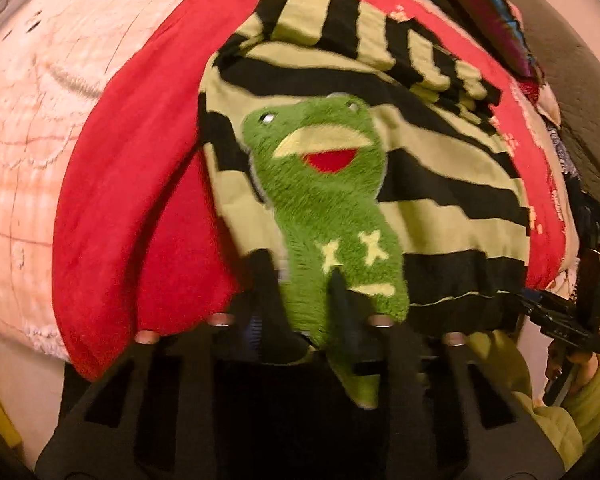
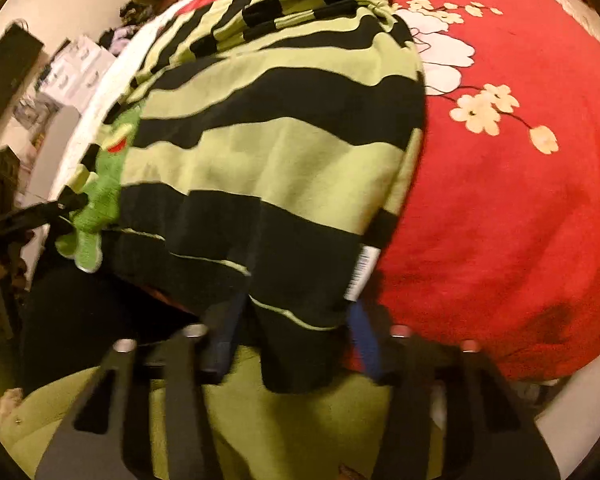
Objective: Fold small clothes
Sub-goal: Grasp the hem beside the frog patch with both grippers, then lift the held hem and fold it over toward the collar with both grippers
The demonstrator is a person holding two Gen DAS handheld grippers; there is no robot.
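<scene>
A small green-and-black striped sweater (image 1: 440,184) with a fuzzy green frog patch (image 1: 324,200) lies on a red blanket (image 1: 140,200). My left gripper (image 1: 300,320) stands at the sweater's hem under the frog, fingers apart with the hem and the frog's leg between them. In the right wrist view the sweater (image 2: 268,148) fills the middle, with a white label (image 2: 362,272) at its side seam. My right gripper (image 2: 296,328) has its blue-padded fingers (image 2: 364,336) apart with the black hem hanging between them. The left gripper (image 2: 32,216) shows at the frog end of the hem.
The red blanket has white flowers (image 2: 484,108) and covers a bed with a pale pink quilt (image 1: 28,120). Piled clothes (image 1: 496,20) lie at the far right edge. A wall with dark shelves (image 2: 4,76) is to the left. My yellow-green sleeve (image 1: 580,400) shows low.
</scene>
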